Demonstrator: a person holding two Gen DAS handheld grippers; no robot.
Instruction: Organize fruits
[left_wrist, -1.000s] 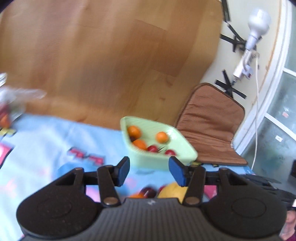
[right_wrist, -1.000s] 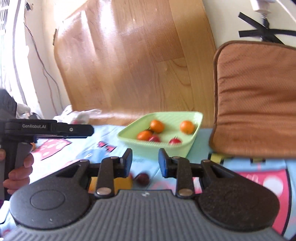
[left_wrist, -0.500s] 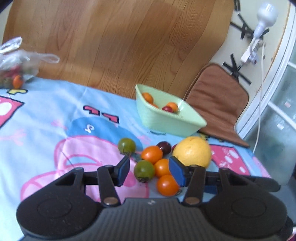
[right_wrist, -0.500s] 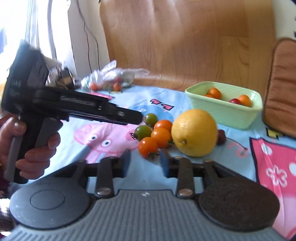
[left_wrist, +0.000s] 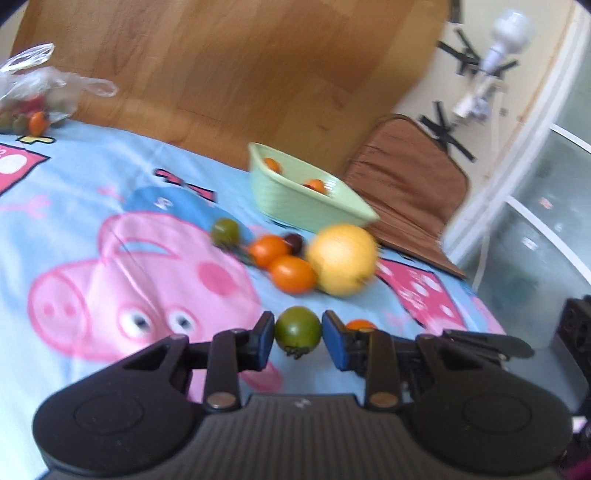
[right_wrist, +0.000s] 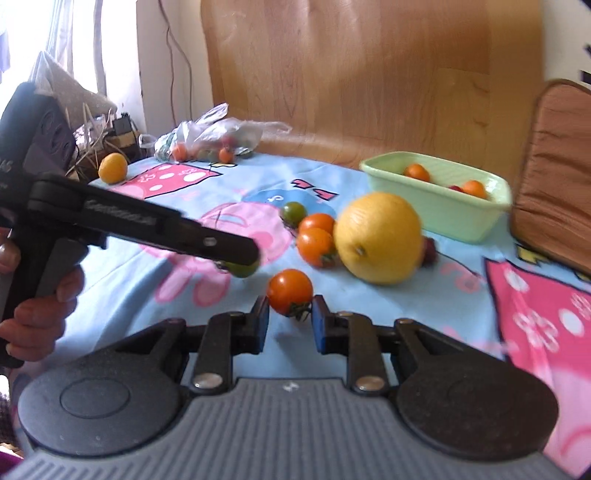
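Note:
My left gripper (left_wrist: 297, 336) is open with a green tomato (left_wrist: 297, 327) between its blue pads, close to both; whether they touch it I cannot tell. My right gripper (right_wrist: 290, 320) is open around an orange tomato (right_wrist: 290, 291) lying on the cloth. Beyond lie two orange tomatoes (left_wrist: 282, 263), a dark cherry (left_wrist: 294, 241), another green tomato (left_wrist: 225, 230) and a big yellow citrus (left_wrist: 341, 259). A pale green bin (left_wrist: 306, 206) holds several small tomatoes. The left gripper also shows in the right wrist view (right_wrist: 238, 264).
A cartoon-print blue cloth (left_wrist: 110, 206) covers the table. A plastic bag of tomatoes (right_wrist: 210, 142) and a small orange fruit (right_wrist: 112, 168) lie at the far left. A brown cushion (left_wrist: 410, 192) leans behind the bin. A wooden board (right_wrist: 351, 74) stands behind.
Both grippers have come down and forward to the fruit pile. The left now has the green tomato between its pads, the right has the near orange tomato between its fingers.

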